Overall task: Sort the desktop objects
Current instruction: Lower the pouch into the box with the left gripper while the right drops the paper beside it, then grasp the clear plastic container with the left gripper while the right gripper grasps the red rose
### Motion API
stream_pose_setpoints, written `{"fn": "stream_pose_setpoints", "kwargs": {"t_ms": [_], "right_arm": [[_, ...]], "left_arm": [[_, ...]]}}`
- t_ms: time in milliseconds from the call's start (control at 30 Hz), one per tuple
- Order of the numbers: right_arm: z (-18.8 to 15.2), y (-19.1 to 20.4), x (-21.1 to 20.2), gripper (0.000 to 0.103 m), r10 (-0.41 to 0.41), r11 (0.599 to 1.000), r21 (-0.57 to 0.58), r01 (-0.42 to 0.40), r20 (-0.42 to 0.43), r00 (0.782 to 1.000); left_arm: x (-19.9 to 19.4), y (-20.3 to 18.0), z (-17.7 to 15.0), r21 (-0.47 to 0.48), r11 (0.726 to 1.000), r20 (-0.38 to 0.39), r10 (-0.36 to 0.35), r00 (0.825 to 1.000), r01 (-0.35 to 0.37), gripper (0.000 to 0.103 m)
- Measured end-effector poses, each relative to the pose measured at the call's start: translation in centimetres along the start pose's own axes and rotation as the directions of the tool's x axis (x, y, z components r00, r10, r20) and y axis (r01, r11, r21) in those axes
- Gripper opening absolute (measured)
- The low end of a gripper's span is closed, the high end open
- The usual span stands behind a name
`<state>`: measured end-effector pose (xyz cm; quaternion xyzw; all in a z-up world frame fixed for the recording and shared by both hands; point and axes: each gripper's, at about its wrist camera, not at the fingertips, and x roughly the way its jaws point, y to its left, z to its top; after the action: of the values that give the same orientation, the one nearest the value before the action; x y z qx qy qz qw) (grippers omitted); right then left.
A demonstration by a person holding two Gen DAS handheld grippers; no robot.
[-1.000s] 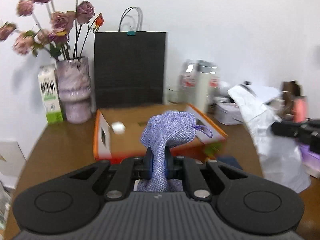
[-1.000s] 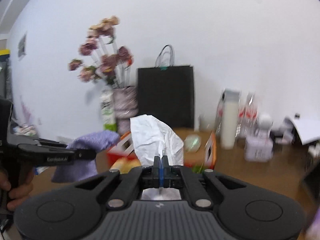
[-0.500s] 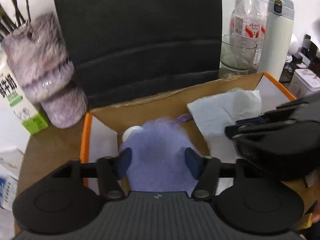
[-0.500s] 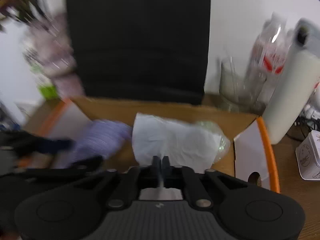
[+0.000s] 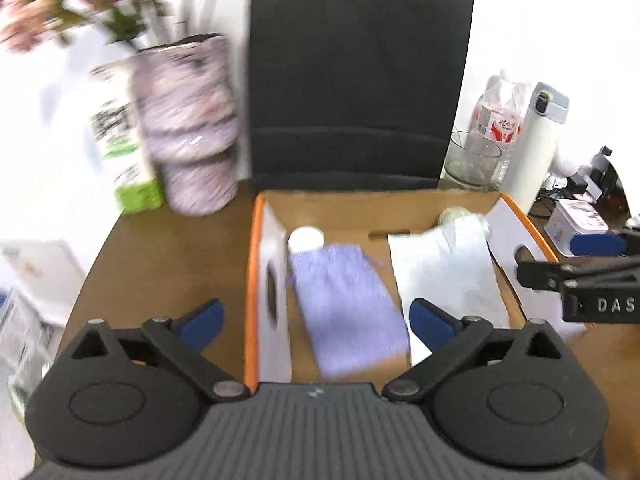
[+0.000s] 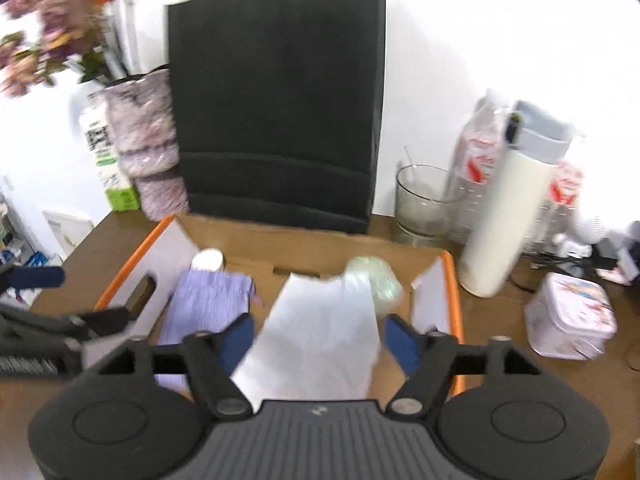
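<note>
Lying flat in the orange-edged cardboard box on the tabletop, the purple pouch sits left and the white bag right. The left gripper and right gripper hover above them, jaws just opened wide and released, pressing on nothing.

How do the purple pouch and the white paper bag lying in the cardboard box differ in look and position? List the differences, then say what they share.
The purple pouch is woven lilac fabric with a drawstring; the white paper bag is plain, creased white paper. The pouch lies on the box's left side by a small white lid; the paper bag lies on the right, larger, against a pale green roll. Both lie flat inside the cardboard box, free of the open tongs.
</note>
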<state>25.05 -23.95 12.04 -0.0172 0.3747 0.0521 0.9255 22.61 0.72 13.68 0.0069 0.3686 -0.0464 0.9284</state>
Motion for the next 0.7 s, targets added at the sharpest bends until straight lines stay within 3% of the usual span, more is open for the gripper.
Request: {"fn": "stream_pose_setpoints", "kwargs": {"t_ms": [167, 233, 333, 533, 700], "right_arm": [[-6.6, 1.2, -6.2, 0.08, 0.016, 0.999, -0.034, -0.015, 0.029, 0.999], [-10.3, 1.8, -9.0, 0.089, 0.038, 0.998, -0.051, -0.035, 0.059, 0.998], [-16.3, 2.9, -13.1, 0.091, 0.042, 0.997, -0.07, -0.034, 0.121, 0.992], [-25.6, 4.9, -17.8, 0.091, 0.044, 0.998, -0.053, -0.034, 0.214, 0.976], [-30.5, 6.5, -18.7, 0.091, 0.055, 0.994, -0.101, -0.03, 0.252, 0.966]], "left_arm": [[-7.3, -0.2, -8.6, -0.055, 0.996, 0.07, -0.07, 0.995, 0.074, 0.103], [-9.7, -0.8, -12.6, -0.053, 0.994, 0.1, -0.095, 0.99, 0.1, 0.103], [-12.2, -1.4, -17.8, -0.05, 0.993, 0.135, -0.104, 0.985, 0.111, 0.103], [-13.6, -1.9, -25.3, -0.038, 0.994, 0.146, -0.096, 0.985, 0.103, 0.103], [-12.8, -2.5, -27.9, -0.005, 0.999, 0.098, -0.046, 0.994, 0.047, 0.103]]}}
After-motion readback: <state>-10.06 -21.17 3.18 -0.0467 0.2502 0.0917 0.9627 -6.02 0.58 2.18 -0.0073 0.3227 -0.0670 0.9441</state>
